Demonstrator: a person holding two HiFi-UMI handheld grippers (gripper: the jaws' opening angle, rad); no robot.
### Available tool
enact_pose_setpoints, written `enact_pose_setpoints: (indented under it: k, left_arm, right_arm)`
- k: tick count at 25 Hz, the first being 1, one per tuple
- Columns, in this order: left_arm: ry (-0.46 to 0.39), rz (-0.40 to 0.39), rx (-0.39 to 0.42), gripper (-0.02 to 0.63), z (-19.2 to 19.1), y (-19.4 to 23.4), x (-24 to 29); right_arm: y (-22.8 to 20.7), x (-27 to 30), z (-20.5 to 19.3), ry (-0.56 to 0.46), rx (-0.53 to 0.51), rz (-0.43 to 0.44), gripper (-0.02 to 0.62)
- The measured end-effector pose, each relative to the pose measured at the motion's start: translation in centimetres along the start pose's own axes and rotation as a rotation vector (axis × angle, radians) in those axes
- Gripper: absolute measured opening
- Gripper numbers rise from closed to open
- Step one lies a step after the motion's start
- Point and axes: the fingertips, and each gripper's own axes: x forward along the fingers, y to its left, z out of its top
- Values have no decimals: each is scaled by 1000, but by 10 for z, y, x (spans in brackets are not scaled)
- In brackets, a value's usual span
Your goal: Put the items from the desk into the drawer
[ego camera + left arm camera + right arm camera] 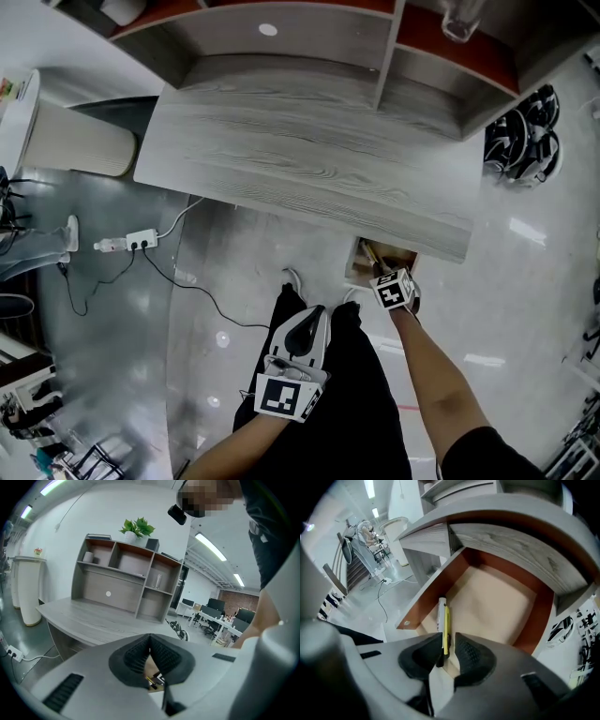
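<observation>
1. The right gripper [382, 272] reaches down into the open drawer [359, 265], below the front edge of the worktop [309, 150], right of centre in the head view.
2. In the right gripper view its jaws [449, 653] stand part way apart. A yellow pen [446, 630] sits between them against the left-hand pad, and the other pad is off it.
3. A white marker [440, 616] lies right beside the pen. Both run along the drawer's left wall, at lower left of its pale floor [497, 597].
4. The worktop's grey underside arches over the drawer at the top of that view, so the way in is from the front.
5. The left gripper [302, 330] hangs low in the head view over the person's black trousers [366, 403]. Its jaws [150, 641] are closed together with nothing in them.
6. The worktop itself is bare. A shelf unit [126, 578] with a potted plant [137, 528] on top stands at its back.
7. On the floor at the left of the head view are a power strip [131, 242], its cable [187, 281] and a white cylinder [80, 141].
</observation>
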Motion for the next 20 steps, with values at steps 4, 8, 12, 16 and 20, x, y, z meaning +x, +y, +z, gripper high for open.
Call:
enact_pose_setpoints:
  k: [4,8,12,16,20]
  left_arm:
    - [-2,-30,9,14,-2,-6,7]
    - [-12,-44,12,14,-2,-5,19]
    - [-23,-45,17,14,7,-3,28]
    - [-48,-50,-1,14,24,-5,26]
    - [-47,-54,-15,14,31,-9,19]
  right_arm:
    - [-9,-21,12,-78,51,-31,83]
    - [-11,-46,14,-136,73,-39,83]
    - [-5,-81,19,-194,129,-24,83]
    - [1,-125,30,-283,176,-30,83]
    - [16,-171,46,-386,213,-26,83]
